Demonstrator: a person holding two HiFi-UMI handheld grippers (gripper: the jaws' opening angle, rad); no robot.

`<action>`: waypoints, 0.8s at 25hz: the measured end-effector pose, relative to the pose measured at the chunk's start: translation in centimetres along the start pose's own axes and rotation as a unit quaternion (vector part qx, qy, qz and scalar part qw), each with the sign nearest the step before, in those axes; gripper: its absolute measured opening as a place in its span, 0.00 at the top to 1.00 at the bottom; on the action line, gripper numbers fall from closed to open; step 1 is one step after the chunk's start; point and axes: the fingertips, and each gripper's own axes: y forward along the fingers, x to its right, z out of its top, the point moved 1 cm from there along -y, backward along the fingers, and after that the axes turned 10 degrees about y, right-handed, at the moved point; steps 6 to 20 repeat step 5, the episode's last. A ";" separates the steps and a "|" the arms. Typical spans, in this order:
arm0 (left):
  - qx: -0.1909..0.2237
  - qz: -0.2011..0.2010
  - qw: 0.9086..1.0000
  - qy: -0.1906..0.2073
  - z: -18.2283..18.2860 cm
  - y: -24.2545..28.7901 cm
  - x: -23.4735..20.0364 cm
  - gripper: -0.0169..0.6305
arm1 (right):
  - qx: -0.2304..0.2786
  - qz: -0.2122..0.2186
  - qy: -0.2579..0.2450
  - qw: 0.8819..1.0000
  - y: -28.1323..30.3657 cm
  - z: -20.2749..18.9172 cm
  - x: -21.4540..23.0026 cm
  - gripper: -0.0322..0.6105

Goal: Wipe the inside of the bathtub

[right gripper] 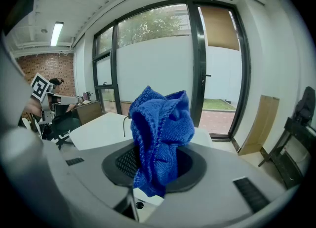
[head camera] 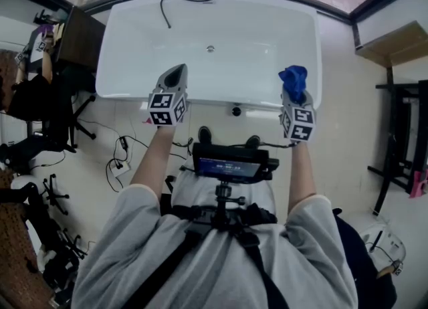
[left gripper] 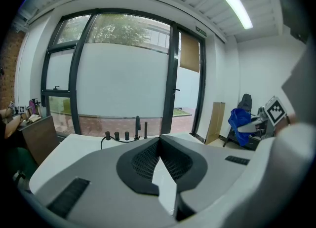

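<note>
The right gripper (head camera: pixel 295 100) is pinched nearly closed on a crumpled blue knitted cloth (right gripper: pixel 160 118), which bunches up above its jaws; the left gripper (left gripper: pixel 159 143) has its jaws together with nothing between them; both hang at the near rim of the white oblong bathtub (head camera: pixel 267 40). The cloth looks light, soft and floppy; a pinch on a thick fold should hold it; dragging it over the smooth tub wall may tug it loose.

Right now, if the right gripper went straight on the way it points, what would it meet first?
Probably the window behind the bathtub: the right gripper, shut on the blue cloth, points roughly level over it. Depth unclear.
</note>
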 end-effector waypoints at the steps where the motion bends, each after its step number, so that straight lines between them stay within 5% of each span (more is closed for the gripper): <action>1: -0.001 0.000 1.000 0.001 -0.1 0.0 0.1 0.97 | 0.001 -0.001 -0.001 1.000 0.0 0.1 0.1 0.77; 20: -0.006 -0.001 1.000 0.002 -0.4 -0.3 0.4 0.97 | -0.001 -0.001 -0.001 1.000 -0.3 -0.1 0.2 0.77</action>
